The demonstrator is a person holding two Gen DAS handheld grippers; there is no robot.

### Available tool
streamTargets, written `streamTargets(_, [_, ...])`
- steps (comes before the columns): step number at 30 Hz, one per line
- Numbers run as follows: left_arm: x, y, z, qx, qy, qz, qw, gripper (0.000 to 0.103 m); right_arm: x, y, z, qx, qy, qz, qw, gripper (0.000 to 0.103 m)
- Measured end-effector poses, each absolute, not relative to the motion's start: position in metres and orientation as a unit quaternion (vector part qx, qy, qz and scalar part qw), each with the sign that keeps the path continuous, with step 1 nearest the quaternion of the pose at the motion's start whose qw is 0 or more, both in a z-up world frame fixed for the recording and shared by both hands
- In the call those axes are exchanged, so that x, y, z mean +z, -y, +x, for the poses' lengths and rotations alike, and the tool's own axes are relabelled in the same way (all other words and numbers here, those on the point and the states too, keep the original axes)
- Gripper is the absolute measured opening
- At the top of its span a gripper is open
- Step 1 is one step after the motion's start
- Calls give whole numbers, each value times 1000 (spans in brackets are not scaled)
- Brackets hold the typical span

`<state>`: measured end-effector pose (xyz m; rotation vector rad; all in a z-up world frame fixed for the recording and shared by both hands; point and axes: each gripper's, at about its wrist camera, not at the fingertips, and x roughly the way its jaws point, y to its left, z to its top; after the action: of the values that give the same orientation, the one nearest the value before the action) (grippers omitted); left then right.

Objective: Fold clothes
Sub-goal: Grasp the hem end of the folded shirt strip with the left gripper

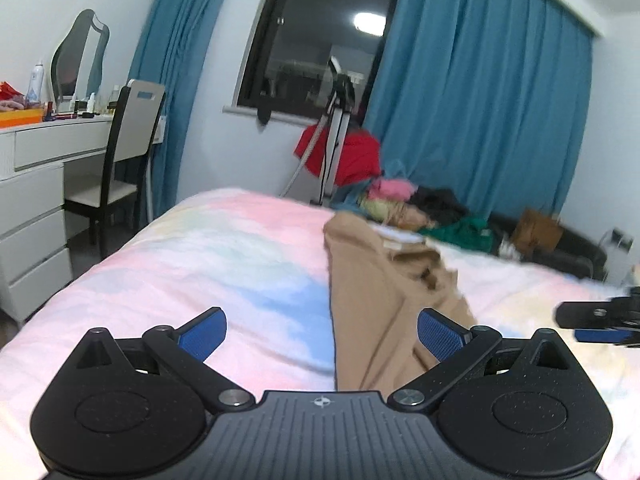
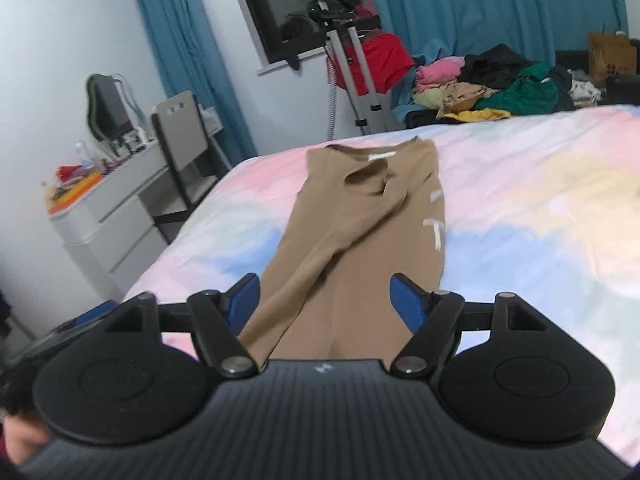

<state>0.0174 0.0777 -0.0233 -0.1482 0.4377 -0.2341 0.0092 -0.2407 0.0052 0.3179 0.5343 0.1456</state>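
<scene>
Left wrist view: left gripper (image 1: 322, 334) spread wide and empty, tan trousers (image 1: 372, 300) lengthwise on bedspread (image 1: 200, 248) toward 1 o'clock; right wrist view: right gripper (image 2: 325, 300) wide, gripping nothing, trousers at 12 o'clock, probably light, limp, best pinched at hem corners.

Each camera sits on the back of its own black tongs and looks forward and a little down, low over the bed with the pink, blue and yellow cover (image 1: 200, 264). The left view faces the dark window (image 1: 320, 40) from near the bed's left side. The right view sits right above the long tan cloth (image 2: 352, 240). Both views share the bed, the tan cloth, the blue curtains (image 2: 480, 4) and the pile of mixed clothes (image 2: 500, 80).
</scene>
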Motion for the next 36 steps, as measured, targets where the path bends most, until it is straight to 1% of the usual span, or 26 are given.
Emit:
streamTargets(3, [-24, -70, 10, -111, -259, -68, 957, 101, -11, 250, -19, 72, -248, 168, 951, 74])
streamTargets(6, [-24, -64, 4, -127, -271, -66, 952, 101, -25, 259, -29, 49, -256, 181, 948, 74])
streamTargets(12, [-29, -55, -4, -118, -283, -45, 951, 101, -20, 271, -25, 37, -241, 201, 949, 74])
streamTargets(15, [-37, -64, -5, -113, -319, -65, 939, 101, -22, 269, -29, 29, -245, 191, 950, 74])
streamTargets(22, [-64, -113, 2, -74, -424, -165, 887, 101, -30, 274, -26, 39, -265, 212, 940, 74])
streamTargets(23, [-69, -119, 2, -59, -437, -176, 880, 99, -32, 273, -25, 40, -269, 213, 938, 74])
streamTargets(27, [-79, -141, 4, -30, -456, -226, 860, 96, -38, 272, -22, 47, -288, 225, 930, 74])
streamTargets(31, [-82, -140, 3, -34, -470, -227, 852, 91, -42, 272, -21, 53, -301, 237, 922, 74])
streamTargets(32, [-82, -140, 0, -34, -473, -229, 850, 83, -43, 273, -21, 52, -302, 240, 921, 74])
streamTargets(33, [-83, -140, -3, -33, -476, -231, 848, 70, -43, 273, -21, 53, -304, 243, 920, 74])
streamTargets(34, [-83, -141, -9, -22, -475, -241, 846, 64, -44, 274, -21, 55, -305, 246, 919, 74])
streamTargets(35, [-83, -142, -15, -13, -474, -247, 845, 50, -44, 274, -21, 56, -306, 249, 917, 74])
streamTargets(36, [-81, -138, -18, -18, -475, -237, 848, 32, -44, 275, -21, 57, -307, 250, 917, 74])
